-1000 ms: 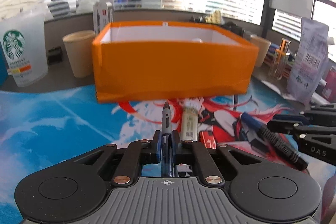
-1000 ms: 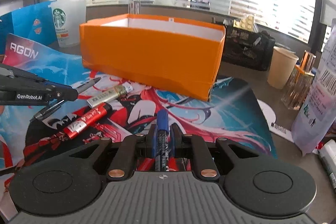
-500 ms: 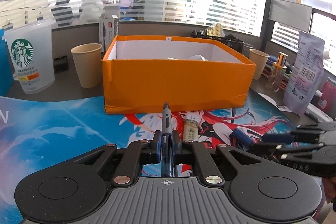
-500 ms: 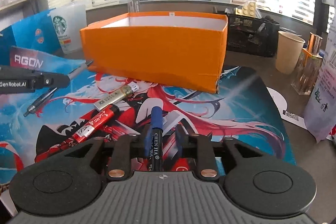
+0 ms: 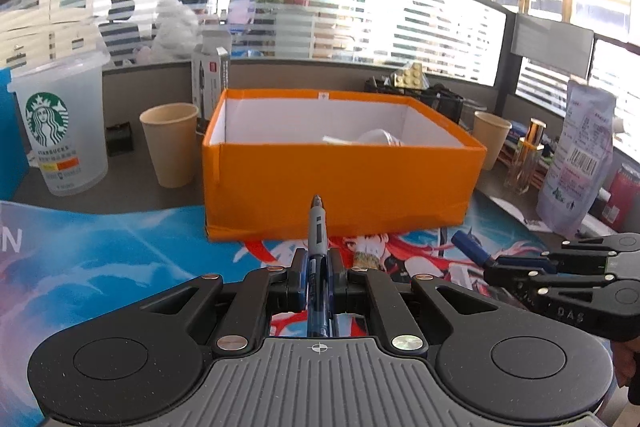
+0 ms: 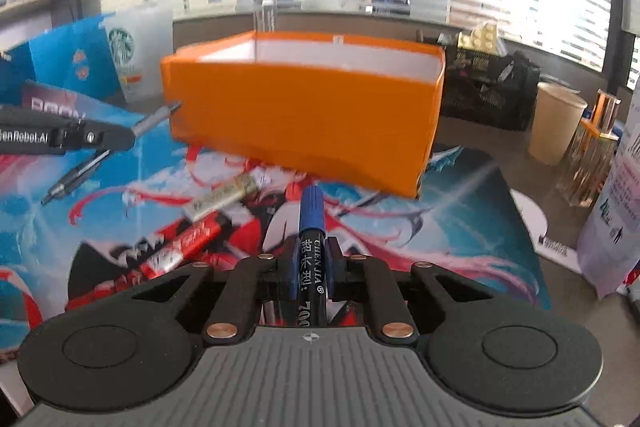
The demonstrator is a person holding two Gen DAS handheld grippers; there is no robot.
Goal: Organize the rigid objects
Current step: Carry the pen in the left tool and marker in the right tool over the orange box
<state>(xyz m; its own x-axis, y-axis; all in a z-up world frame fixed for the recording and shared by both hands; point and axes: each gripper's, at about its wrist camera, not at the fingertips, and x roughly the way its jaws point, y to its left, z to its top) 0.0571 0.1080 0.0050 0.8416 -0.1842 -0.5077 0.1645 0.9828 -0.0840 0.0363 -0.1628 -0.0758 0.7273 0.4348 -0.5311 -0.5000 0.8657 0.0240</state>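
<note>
Orange box point(image 5: 340, 183) sits ahead of both claws: left claw point(image 5: 318, 277) clamps a pen point(image 5: 318, 227) (tip forward); right claw point(image 6: 310, 261) clamps a blue marker point(image 6: 311, 223).

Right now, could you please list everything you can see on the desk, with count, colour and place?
Box: 1, orange outside, white inside, at the mat's far edge.
Gel pen: 1, grey and blue, clamped in the left gripper.
Marker: 1, blue cap, black barrel, clamped in the right gripper.
Red tube: 1, red, lying on the mat.
Pale tube: 1, beige, on the mat near the box.
Dark pen: 1, lying on the mat, left.
Starbucks cup: 1, frosted clear, far left.
Paper cups: 2, tan, either side of the box.
Pouch: 1, pale printed, right.
Mat: 1, blue and red print.
Left gripper: black.
Right gripper: black.
</note>
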